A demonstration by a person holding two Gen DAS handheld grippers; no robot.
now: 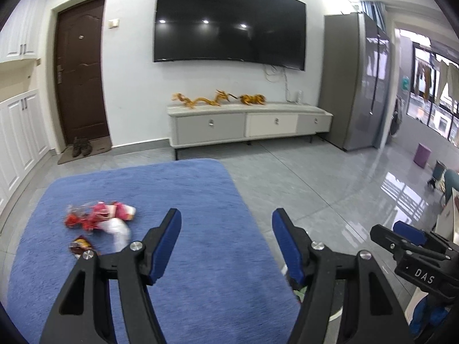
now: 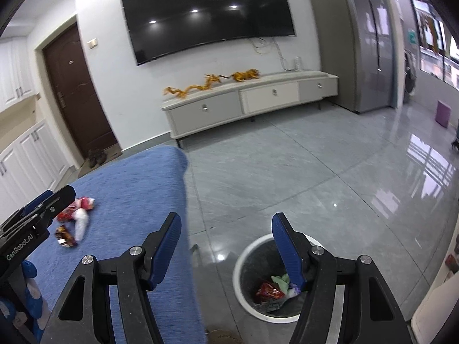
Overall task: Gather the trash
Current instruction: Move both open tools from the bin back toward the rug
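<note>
A pile of red and white wrappers (image 1: 100, 219) lies on the blue cloth-covered table (image 1: 186, 189), with a small dark snack wrapper (image 1: 81, 246) just in front of it. My left gripper (image 1: 226, 223) is open and empty, above the cloth to the right of the pile. My right gripper (image 2: 226, 226) is open and empty, over the floor beside the table's right edge. A white-rimmed trash bin (image 2: 246, 261) stands on the floor below it and holds red, green and white trash (image 2: 272, 288). The pile (image 2: 76, 215) also shows in the right wrist view, beside the left gripper (image 2: 43, 206).
A TV cabinet (image 1: 246, 123) with gold dragon figures (image 1: 212, 99) stands against the far wall under a wall TV (image 1: 229, 20). A grey fridge (image 1: 355, 80) is at right, a brown door (image 1: 80, 71) at left. Glossy tiled floor (image 2: 315, 172) surrounds the table.
</note>
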